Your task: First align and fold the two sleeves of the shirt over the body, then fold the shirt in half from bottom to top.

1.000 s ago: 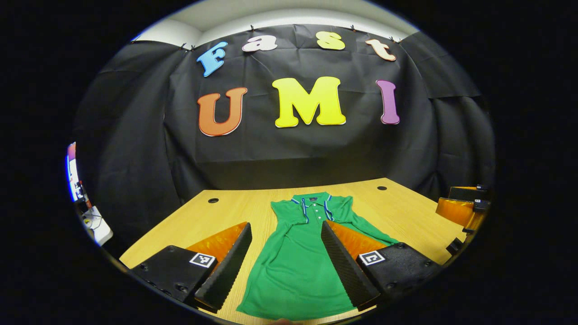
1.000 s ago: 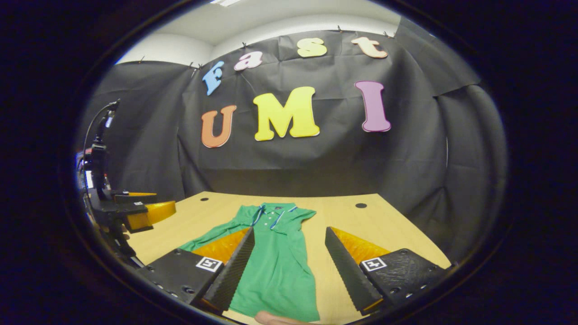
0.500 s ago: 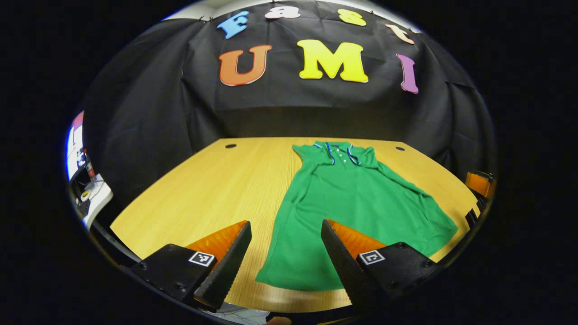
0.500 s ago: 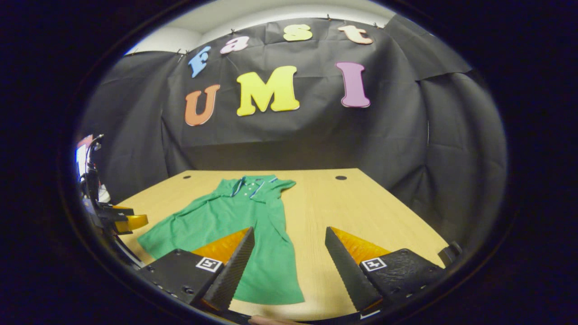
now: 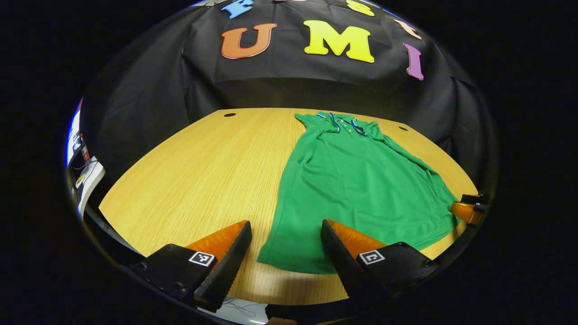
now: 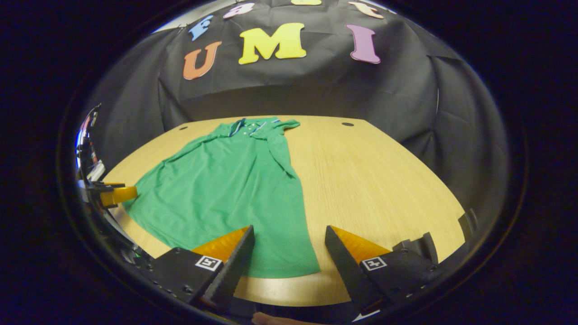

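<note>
1. The green shirt (image 5: 356,180) lies flat on the wooden counter (image 5: 203,171), its collar toward the far edge and its hem near the near edge. In the right gripper view the shirt (image 6: 226,189) covers the counter's left half, leaving bare wood (image 6: 375,180) to the right.
2. The collar (image 5: 342,123) has blue and white trim.
3. The left claw (image 5: 284,253) is spread wide, empty, above the near edge at the shirt's hem corner.
4. The right claw (image 6: 289,257) is likewise spread, holding nothing, over the opposite hem corner.
5. Two dark round holes (image 5: 229,114) sit near the counter's far corners.
6. Black cloth (image 6: 293,85) hangs behind the far edge.
</note>
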Demonstrator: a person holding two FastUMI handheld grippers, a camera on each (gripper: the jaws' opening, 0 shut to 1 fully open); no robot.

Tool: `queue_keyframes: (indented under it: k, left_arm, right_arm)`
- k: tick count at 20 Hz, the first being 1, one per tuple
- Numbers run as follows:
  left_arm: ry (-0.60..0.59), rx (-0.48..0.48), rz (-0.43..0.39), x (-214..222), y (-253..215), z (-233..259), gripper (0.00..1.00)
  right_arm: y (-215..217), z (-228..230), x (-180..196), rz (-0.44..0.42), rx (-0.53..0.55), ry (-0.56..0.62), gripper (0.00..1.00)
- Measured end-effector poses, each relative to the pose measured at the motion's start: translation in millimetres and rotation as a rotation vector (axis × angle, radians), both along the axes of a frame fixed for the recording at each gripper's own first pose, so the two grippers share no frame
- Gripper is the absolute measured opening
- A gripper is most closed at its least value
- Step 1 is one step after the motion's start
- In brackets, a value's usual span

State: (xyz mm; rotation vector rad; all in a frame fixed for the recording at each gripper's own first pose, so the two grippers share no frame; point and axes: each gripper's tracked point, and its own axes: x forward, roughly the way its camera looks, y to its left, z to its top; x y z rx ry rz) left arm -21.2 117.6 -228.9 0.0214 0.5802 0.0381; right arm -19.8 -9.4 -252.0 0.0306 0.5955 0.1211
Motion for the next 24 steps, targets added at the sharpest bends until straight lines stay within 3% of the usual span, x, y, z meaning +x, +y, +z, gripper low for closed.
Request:
queue_keyframes:
  k: [7,9,10,11,12,13,14,15,16,17,18,20,24]
  left_arm:
    - [-0.024,0.026,-0.029,1.2,-1.2,0.1,1.0]
    - [-0.028,0.019,-0.016,1.8,0.6,-0.8,0.95]
    - [-0.027,0.018,-0.022,2.9,-1.3,-1.5,0.83]
    - [-0.024,0.021,-0.032,2.6,-4.2,-1.5,0.79]
    - [-0.021,0.017,-0.041,2.6,-6.6,-1.3,0.72]
    - [-0.019,0.018,-0.055,2.9,-9.8,-1.6,0.66]
    - [-0.021,0.015,-0.068,4.7,-12.5,-1.3,0.57]
    - [-0.026,0.005,-0.063,6.4,-12.9,-0.8,0.5]
    - [-0.037,-0.017,-0.048,9.1,-11.9,-0.5,0.43]
    - [-0.047,-0.036,-0.042,11.0,-12.5,-0.2,0.31]
    - [-0.052,-0.05,-0.046,14.0,-14.9,-1.0,0.19]
    - [-0.054,-0.066,-0.057,16.5,-16.7,-0.3,0.06]
    - [-0.059,-0.054,-0.086,20.2,-20.7,2.0,0.03]
  right_arm:
    - [1.3,0.1,2.5,-0.007,0.013,-0.006,0.94]
    - [4.0,-1.2,2.6,-0.007,0.014,0.003,0.96]
    - [8.4,-1.1,2.2,0.009,0.015,0.006,0.87]
    - [13.5,-1.7,1.4,0.026,0.013,0.011,0.8]
    - [17.4,-1.0,1.3,0.04,0.017,0.011,0.64]
    - [20.6,-2.0,0.8,0.053,0.02,0.016,0.58]
    - [24.1,-0.3,0.8,0.067,0.027,0.018,0.43]
    - [29.8,-1.5,1.8,0.086,0.048,0.03,0.39]
    - [31.6,-2.4,2.7,0.081,0.061,0.042,0.13]
    - [31.0,-1.6,3.9,0.089,0.048,0.044,0.05]
    - [30.6,-1.3,4.8,0.098,0.029,0.045,0.05]
    - [32.2,0.5,5.2,0.105,0.02,0.044,0.0]
    - [34.7,5.3,8.4,0.123,0.049,0.045,0.0]
